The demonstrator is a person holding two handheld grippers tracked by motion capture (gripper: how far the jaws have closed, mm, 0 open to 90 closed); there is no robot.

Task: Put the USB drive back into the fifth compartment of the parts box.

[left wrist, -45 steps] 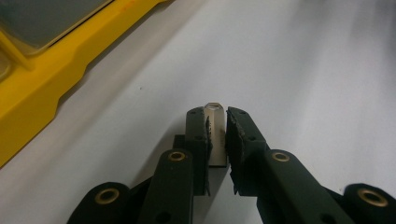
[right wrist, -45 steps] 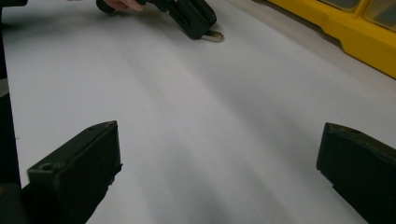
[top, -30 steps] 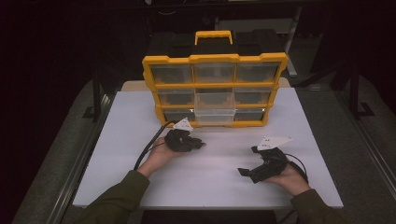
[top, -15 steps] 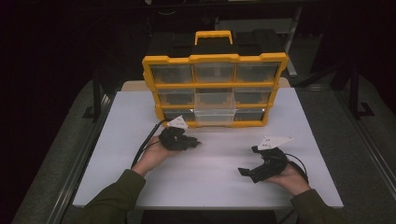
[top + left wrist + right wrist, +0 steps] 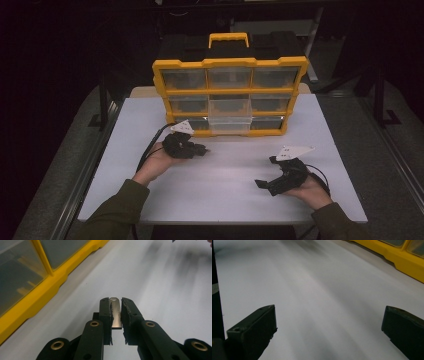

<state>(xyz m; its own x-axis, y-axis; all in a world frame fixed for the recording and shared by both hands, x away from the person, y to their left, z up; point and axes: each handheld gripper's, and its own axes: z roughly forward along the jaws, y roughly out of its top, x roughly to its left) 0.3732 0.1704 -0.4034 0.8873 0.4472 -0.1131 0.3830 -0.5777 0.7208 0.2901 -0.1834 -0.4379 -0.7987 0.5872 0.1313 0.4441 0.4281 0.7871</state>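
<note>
Metal shows between the left gripper's (image 5: 116,312) narrowed fingers: a small flat plate (image 5: 115,312), held just beside the yellow organizer (image 5: 230,95) on the desk (image 5: 240,195). Right gripper (image 5: 282,175) rests wide apart. Likely next: carrying the plate to a drawer.

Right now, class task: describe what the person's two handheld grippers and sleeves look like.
Both the left black two-fingered gripper and the right black two-fingered gripper carry a pale three-cornered plate and trail a black cable. The serrated fingers hinge on brass-coloured rivets. Sleeves are olive green.
</note>
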